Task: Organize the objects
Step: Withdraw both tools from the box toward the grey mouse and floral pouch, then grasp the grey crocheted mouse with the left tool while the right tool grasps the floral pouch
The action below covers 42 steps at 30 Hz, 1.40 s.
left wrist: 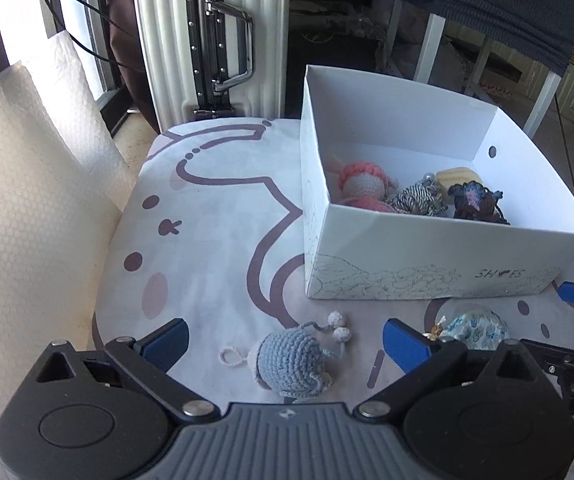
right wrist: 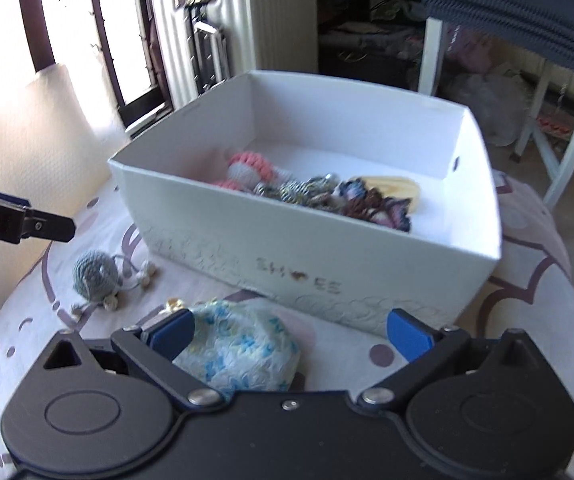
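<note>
A white shoebox [left wrist: 427, 256] [right wrist: 287, 248] stands on the patterned table and holds a pink crochet doll [left wrist: 361, 184] [right wrist: 247, 170], a striped cord bundle [left wrist: 419, 198], a dark crochet piece [left wrist: 475, 200] and a pale wooden item [right wrist: 391, 188]. My left gripper [left wrist: 285, 344] is open, its fingers either side of a blue-grey crochet toy [left wrist: 291, 364] [right wrist: 95, 272] lying on the cloth. My right gripper [right wrist: 291, 330] is open over a blue-patterned white pouch [right wrist: 239, 348] [left wrist: 475, 328], which lies between its fingers nearer the left one.
A white ribbed suitcase [left wrist: 207, 40] stands behind the table [left wrist: 207, 216]. A cream bubble-wrap sheet [left wrist: 27, 184] covers the left side. A white chair frame [right wrist: 559, 128] with dark fabric over it stands at the right. The other gripper's tip [right wrist: 27, 224] shows at the left edge.
</note>
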Available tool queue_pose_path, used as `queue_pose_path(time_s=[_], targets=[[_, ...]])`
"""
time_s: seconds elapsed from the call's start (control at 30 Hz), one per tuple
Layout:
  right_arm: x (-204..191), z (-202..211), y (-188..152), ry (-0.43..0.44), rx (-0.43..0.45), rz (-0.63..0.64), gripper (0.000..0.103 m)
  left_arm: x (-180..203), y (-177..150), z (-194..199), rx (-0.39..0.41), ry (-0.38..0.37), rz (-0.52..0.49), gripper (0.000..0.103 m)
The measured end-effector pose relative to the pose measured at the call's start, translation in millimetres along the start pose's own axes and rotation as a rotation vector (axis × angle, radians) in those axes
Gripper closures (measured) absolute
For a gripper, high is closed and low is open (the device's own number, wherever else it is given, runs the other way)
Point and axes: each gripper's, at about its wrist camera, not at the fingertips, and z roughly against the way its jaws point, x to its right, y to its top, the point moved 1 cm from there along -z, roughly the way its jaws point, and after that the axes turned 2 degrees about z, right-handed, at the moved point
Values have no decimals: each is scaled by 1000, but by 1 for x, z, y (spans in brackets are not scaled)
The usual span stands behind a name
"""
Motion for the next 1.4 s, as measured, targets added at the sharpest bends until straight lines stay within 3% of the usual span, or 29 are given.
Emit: queue_pose_path(time_s=[0.3, 0.57, 0.73, 0.83, 1.1, 1.4], targets=[[-17, -35, -7, 83, -102, 127, 0, 13, -8, -30, -144, -42, -126, 13], [-21, -60, -14, 113, -199, 177, 0, 4, -11, -52, -221, -45, -131, 22], [-16, -69, -10, 132, -227, 118, 0, 3, -8, -59, -239, -53, -126, 28], [-19, -71, -8, 134, -221, 143, 0, 4, -6, -63, -252, -53, -143, 36], [-22, -77, -2, 132, -261, 173, 0, -1, -4, -70, -274, -45, -149, 42], [-27, -73, 5, 150, -280, 191, 16, -6, -2, -67, -271, -48, -146, 50]])
